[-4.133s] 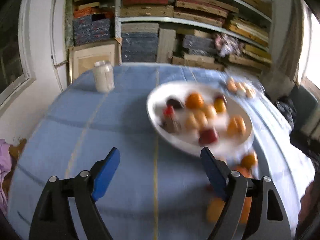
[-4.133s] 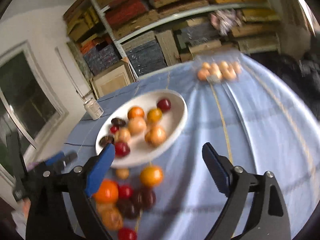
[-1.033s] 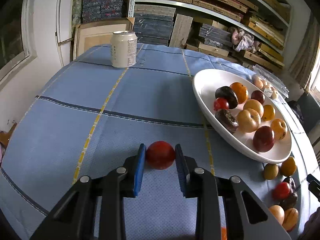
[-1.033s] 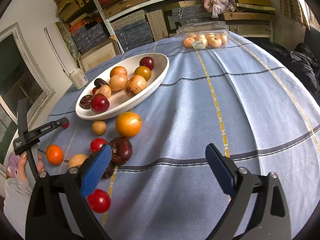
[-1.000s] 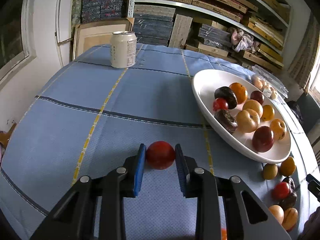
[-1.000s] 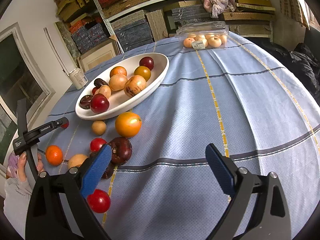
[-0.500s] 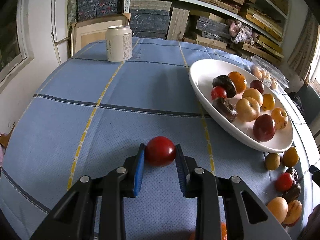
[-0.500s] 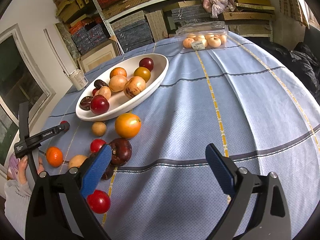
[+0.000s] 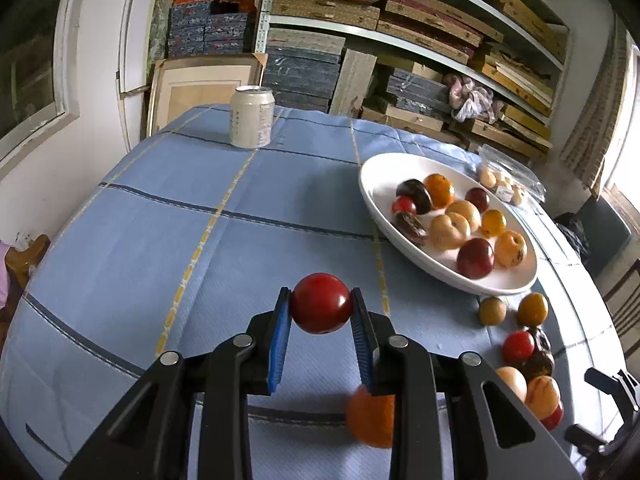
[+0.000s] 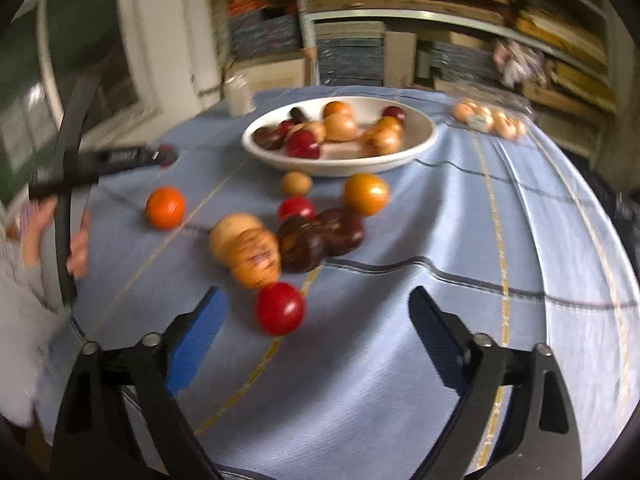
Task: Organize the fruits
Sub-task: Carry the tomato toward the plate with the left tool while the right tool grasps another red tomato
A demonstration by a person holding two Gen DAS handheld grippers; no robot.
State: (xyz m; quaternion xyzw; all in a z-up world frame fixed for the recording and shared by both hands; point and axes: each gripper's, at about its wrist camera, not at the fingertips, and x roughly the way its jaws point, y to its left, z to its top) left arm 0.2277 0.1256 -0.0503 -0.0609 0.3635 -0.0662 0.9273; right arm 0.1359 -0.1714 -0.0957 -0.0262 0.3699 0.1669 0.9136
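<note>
the left gripper (image 9: 321, 344) has two black plastic arms, thick and bent like legs. each arm has round silver screws (image 9: 169, 358) on top. inside each tip sits a bright blue pad (image 9: 280, 340) with tiny ridges.

the right gripper (image 10: 316, 336) looks the same: black arms, silver screws, a blue pad on one tip and a darker blue pad (image 10: 434, 336) on the other.

in the right wrist view the left gripper shows from the side, left of the white bowl (image 10: 420, 144). it is a long black bar with small white letters, too blurry to read, and a curved black handle. the hand (image 10: 76, 240) on that handle wears a light grey sleeve (image 10: 20, 320).
</note>
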